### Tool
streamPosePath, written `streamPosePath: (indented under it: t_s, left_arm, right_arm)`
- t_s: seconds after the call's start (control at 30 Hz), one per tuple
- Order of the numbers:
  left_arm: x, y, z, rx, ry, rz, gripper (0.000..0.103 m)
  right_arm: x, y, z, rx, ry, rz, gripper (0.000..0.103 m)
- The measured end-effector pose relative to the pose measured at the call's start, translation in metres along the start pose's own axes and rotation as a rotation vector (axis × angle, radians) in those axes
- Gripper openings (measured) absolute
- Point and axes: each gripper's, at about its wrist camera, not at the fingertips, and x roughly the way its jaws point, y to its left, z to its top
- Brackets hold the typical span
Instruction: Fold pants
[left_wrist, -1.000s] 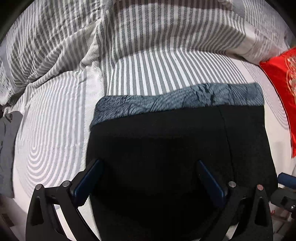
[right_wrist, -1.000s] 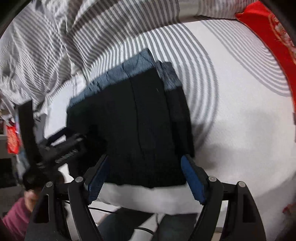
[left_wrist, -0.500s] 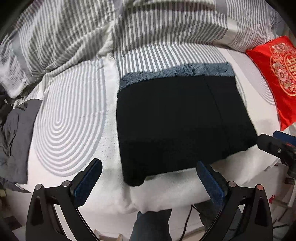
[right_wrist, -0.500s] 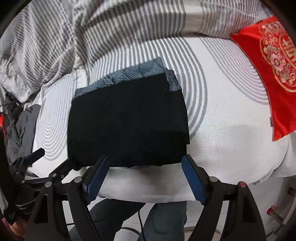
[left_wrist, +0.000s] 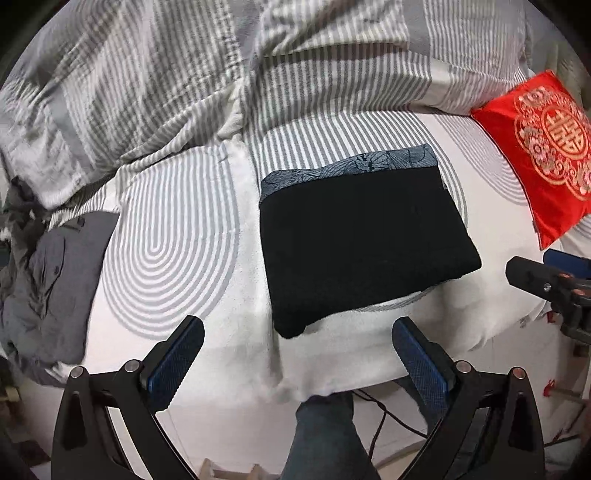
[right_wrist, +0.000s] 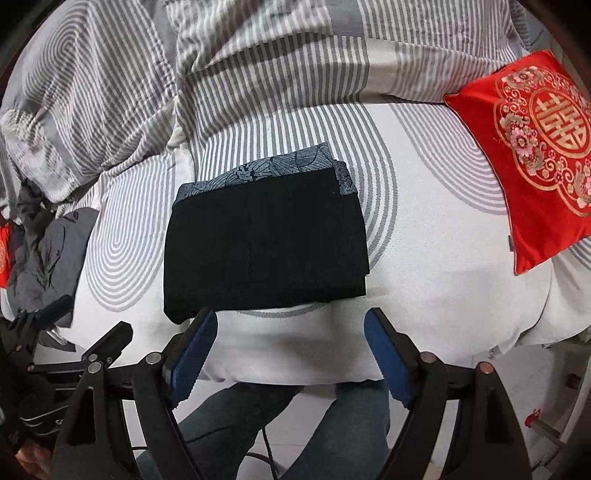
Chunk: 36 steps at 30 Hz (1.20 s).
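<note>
Your left gripper (left_wrist: 297, 338) points steeply down at the bed, jaws spread wide, nothing between the blue pads (left_wrist: 173, 363). Your right gripper (right_wrist: 291, 332) does the same: jaws wide, pads (right_wrist: 388, 360) bare, nothing gripped. The pants (left_wrist: 364, 240) lie folded into a compact black rectangle on the white sheet (left_wrist: 229, 332) with grey arc patterns, flat and free of both tools. From the left tongs, the bundle sits just ahead of the fingertips and a little toward the right finger; its near corner falls between the two fingers. From the right tongs, the pants (right_wrist: 264, 243) sit ahead and toward the left finger, whose tip overlaps the bundle's near edge in this view; contact cannot be judged. A blue-grey patterned band (left_wrist: 351, 166) runs along the far edge of the fold, away from both tongs. Beyond the pants a grey-and-white striped duvet (left_wrist: 184, 74) is bunched up. A red cushion (right_wrist: 532, 155) with gold embroidery rests well to the right of both tools. A crumpled grey garment (left_wrist: 48, 277) lies far to the left of the left tongs at the bed edge. The tip of the right tool shows at the right border of the left view. Below the fingers, your jeans-clad legs (right_wrist: 277, 424) stand against the mattress edge.
</note>
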Motion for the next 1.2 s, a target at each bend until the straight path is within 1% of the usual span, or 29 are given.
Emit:
streamPosePath:
  t_s: [0.1,0.2,0.33,0.4,0.67,0.97,1.2]
  left_arm:
    - [-0.008,0.003,-0.002,-0.050,0.002,0.007,0.102]
    - [-0.013,-0.003,-0.003,-0.065,-0.008,0.017,0.102]
    - [-0.021,-0.009,-0.007,-0.078,-0.017,0.019,0.102]
    - [-0.023,-0.012,-0.008,-0.077,-0.017,0.023,0.102]
    - [-0.029,-0.018,-0.012,-0.069,-0.023,0.027,0.102]
    - [-0.034,-0.016,-0.008,-0.065,-0.037,0.046,0.102]
    - [-0.033,-0.018,-0.009,-0.063,-0.032,0.037,0.102]
  right_arm:
    - [-0.004,0.002,0.000,-0.016,0.038,-0.008,0.084]
    - [-0.006,0.000,-0.003,-0.027,0.056,-0.002,0.084]
    - [0.000,-0.005,-0.008,-0.022,0.108,-0.014,0.084]
    - [0.000,-0.007,-0.009,-0.014,0.116,0.001,0.084]
    - [-0.004,-0.006,-0.006,-0.015,0.107,0.015,0.084]
    - [-0.007,-0.003,-0.001,-0.024,0.097,0.031,0.084]
    - [-0.009,-0.002,-0.003,-0.034,0.095,0.028,0.084]
